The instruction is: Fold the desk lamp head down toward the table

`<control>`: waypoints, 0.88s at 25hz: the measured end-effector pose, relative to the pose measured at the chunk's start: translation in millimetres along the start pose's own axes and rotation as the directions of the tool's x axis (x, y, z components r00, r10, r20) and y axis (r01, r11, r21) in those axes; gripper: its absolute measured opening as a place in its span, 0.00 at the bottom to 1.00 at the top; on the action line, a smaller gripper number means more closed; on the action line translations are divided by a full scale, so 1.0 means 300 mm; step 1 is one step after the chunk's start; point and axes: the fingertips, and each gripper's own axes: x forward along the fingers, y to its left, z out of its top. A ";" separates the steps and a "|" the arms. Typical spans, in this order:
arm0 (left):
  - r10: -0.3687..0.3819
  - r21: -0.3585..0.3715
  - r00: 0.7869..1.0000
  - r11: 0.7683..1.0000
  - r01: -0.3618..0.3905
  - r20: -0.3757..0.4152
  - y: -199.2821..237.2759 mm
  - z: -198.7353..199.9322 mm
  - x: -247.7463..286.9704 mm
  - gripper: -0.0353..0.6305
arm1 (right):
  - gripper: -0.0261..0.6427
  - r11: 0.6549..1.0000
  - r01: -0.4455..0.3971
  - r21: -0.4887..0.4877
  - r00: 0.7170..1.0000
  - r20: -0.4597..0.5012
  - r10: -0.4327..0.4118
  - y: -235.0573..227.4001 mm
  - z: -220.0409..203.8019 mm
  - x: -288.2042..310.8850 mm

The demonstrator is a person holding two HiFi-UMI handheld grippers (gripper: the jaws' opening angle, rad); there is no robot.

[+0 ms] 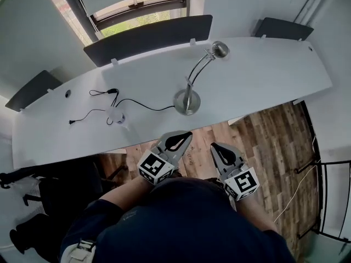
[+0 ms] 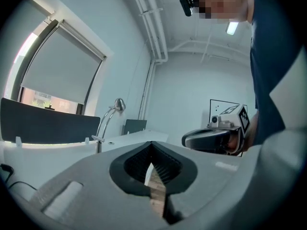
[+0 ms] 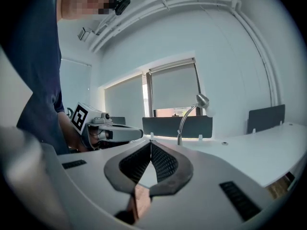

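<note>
I hold my left hand-held gripper (image 1: 185, 135) and my right hand-held gripper (image 1: 215, 146) side by side in front of me, over the wooden floor (image 1: 274, 141) just short of the worktop's (image 1: 263, 70) near edge. Both are clenched: in each gripper view the two jaws meet at their tips with nothing between them, and only a sliver of floor shows through the gap behind. Neither touches the lamp (image 1: 187, 102).

The lamp stands upright on the white worktop beyond the two hand-held grippers, its round base close to the near edge. Its curved metal neck rises and arches over to the small silver lamp head (image 1: 220, 49), which sits high, well above the surface. A thin black cable (image 1: 137, 104) runs from the base off to the left across the worktop. Behind the lamp a dark panel (image 1: 148, 37) stands along the far edge, with a window (image 1: 140, 7) beyond it.
</note>
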 end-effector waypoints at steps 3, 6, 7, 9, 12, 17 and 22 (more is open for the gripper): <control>0.013 -0.002 1.000 1.000 -0.013 -0.014 0.113 0.007 0.040 0.06 | 0.05 0.998 0.029 -0.056 1.000 -0.002 -0.029 -0.061 0.051 0.088; 0.035 -0.021 0.999 0.999 -0.035 -0.021 0.192 0.003 0.084 0.06 | 0.05 0.997 0.034 -0.064 0.999 -0.008 -0.035 -0.123 0.079 0.144; 0.040 -0.029 0.999 0.999 -0.041 -0.024 0.210 -0.002 0.102 0.06 | 0.05 0.998 0.033 -0.060 0.999 -0.011 -0.033 -0.148 0.083 0.155; 0.052 -0.040 0.998 0.998 -0.053 -0.028 0.244 -0.011 0.144 0.06 | 0.05 0.998 0.019 -0.067 1.000 -0.017 -0.020 -0.205 0.086 0.176; 0.085 -0.045 0.995 0.995 -0.087 -0.045 0.287 -0.022 0.193 0.06 | 0.05 0.994 -0.013 -0.109 0.999 -0.036 0.010 -0.271 0.094 0.211; 0.137 -0.021 0.987 0.990 -0.139 -0.086 0.348 -0.048 0.260 0.06 | 0.05 0.985 -0.050 -0.164 0.997 -0.059 0.041 -0.368 0.130 0.271; 0.182 -0.020 0.979 0.983 -0.185 -0.093 0.411 -0.085 0.298 0.06 | 0.05 0.968 -0.069 -0.240 0.996 -0.074 0.053 -0.431 0.157 0.332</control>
